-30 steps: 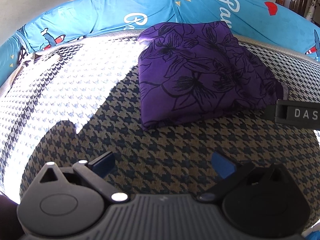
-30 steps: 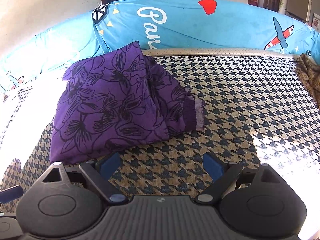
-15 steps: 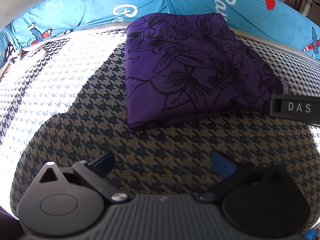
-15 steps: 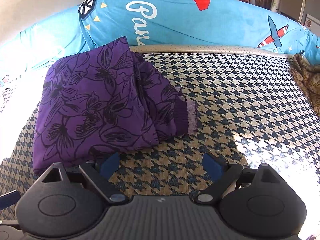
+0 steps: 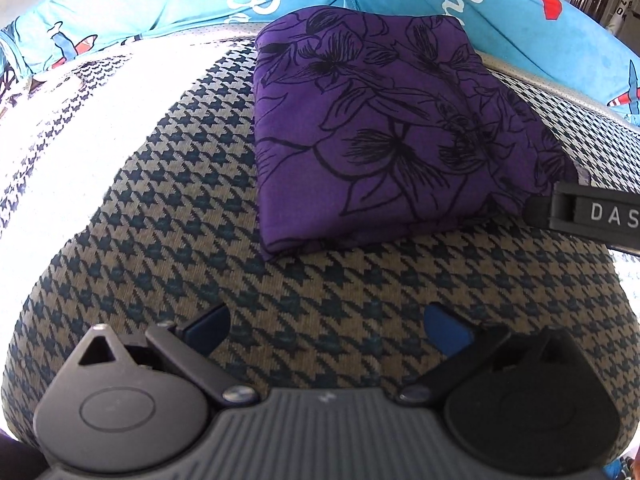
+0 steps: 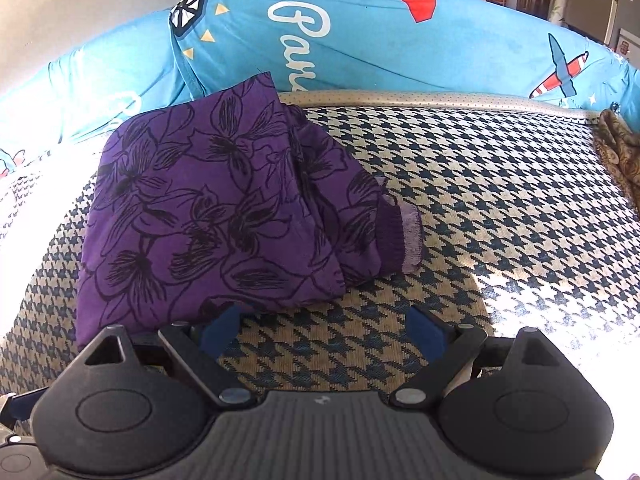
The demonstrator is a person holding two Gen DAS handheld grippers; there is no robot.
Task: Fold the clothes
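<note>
We see a folded purple garment with a black line-drawn flower print point(image 5: 384, 136) lying on a houndstooth-patterned woven surface in tan and dark blue point(image 5: 280, 280), filling the upper centre of the left wrist view. In the right wrist view the same garment point(image 6: 208, 220) sits at centre left, a ribbed cuff poking out toward the middle. Behind it runs a bright blue printed cushion with white lettering and red aeroplanes point(image 6: 380, 48). Our left gripper point(image 5: 327, 330) has its blue-tipped fingers spread wide with nothing between them, short of the garment. Our right gripper point(image 6: 322, 330) is likewise spread and empty, its left fingertip just at the garment's near edge. A brown patterned cloth point(image 6: 620, 152) lies at the right edge.
</note>
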